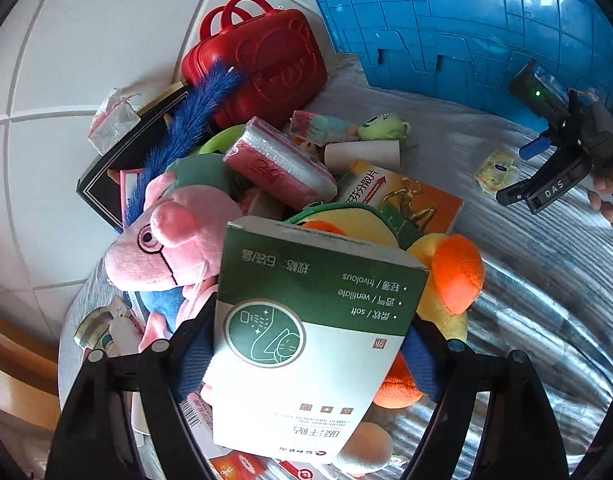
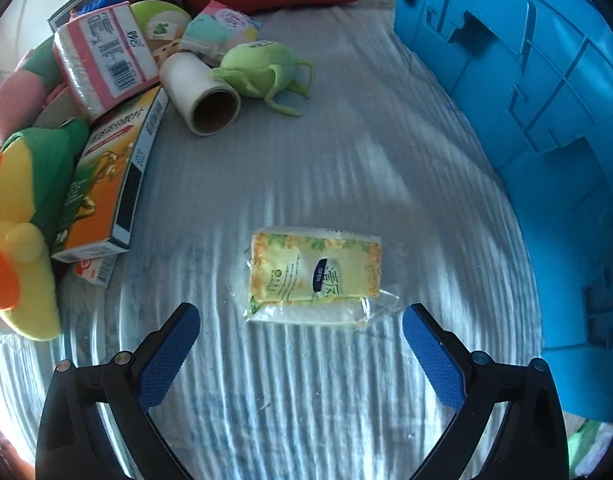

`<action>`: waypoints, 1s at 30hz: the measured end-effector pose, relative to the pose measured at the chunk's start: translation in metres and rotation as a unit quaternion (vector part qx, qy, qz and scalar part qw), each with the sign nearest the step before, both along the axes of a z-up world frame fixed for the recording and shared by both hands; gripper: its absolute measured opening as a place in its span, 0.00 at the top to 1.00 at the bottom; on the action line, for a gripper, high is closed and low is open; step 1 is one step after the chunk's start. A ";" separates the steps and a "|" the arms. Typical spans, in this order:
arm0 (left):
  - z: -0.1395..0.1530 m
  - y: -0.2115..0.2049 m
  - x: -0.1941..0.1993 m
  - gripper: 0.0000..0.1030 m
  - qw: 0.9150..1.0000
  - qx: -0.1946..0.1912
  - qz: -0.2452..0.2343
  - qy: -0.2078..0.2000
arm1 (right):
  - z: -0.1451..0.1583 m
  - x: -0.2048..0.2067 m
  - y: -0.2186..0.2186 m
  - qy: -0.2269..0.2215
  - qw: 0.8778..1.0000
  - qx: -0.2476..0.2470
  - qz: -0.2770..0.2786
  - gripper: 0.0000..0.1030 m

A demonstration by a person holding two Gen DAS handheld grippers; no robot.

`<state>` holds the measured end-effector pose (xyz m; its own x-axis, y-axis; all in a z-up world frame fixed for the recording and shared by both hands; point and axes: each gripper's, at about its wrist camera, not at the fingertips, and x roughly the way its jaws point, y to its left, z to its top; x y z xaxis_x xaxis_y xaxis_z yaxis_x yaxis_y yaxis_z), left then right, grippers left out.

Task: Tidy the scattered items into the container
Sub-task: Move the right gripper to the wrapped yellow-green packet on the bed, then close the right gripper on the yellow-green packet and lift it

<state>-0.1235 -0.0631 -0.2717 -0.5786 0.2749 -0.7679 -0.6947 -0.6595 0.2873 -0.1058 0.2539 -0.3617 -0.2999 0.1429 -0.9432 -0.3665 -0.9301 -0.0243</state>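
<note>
My left gripper (image 1: 306, 340) is shut on a green and white box (image 1: 306, 304), its blue pads pressing both long sides, above a heap of toys. A pink plush pig (image 1: 166, 240) and a yellow and orange plush (image 1: 446, 280) lie under it. My right gripper (image 2: 300, 316) is open and points down over a yellow tissue packet (image 2: 314, 276) that lies flat on the silver mat just ahead of its fingertips. In the left wrist view the right gripper (image 1: 522, 172) hangs beside that packet (image 1: 496, 168). The blue crate (image 1: 466, 32) stands behind, seen at the right (image 2: 526, 120).
A red toy case (image 1: 262, 64), a pink pack (image 1: 278, 164), an orange box (image 2: 106, 184), a paper roll (image 2: 202, 96) and a green plush (image 2: 262, 68) crowd the left of the mat. A black box (image 1: 118, 160) and white floor tiles (image 1: 86, 40) lie beyond.
</note>
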 end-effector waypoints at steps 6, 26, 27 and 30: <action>0.006 -0.003 0.008 0.22 1.000 0.014 0.022 -0.002 | -0.015 -0.009 0.001 -0.008 1.000 0.026 0.009 0.19; 0.052 -0.010 0.025 0.22 0.992 0.040 0.118 -0.004 | 0.043 0.012 -0.023 0.037 0.998 -0.009 0.043 0.53; 0.056 -0.010 0.027 0.22 0.991 0.044 0.124 -0.005 | 0.050 0.010 -0.027 0.042 0.998 -0.011 0.045 0.53; 0.071 -0.010 0.032 0.22 0.988 0.056 0.140 -0.008 | 0.077 0.023 -0.036 0.058 0.997 -0.018 0.050 0.53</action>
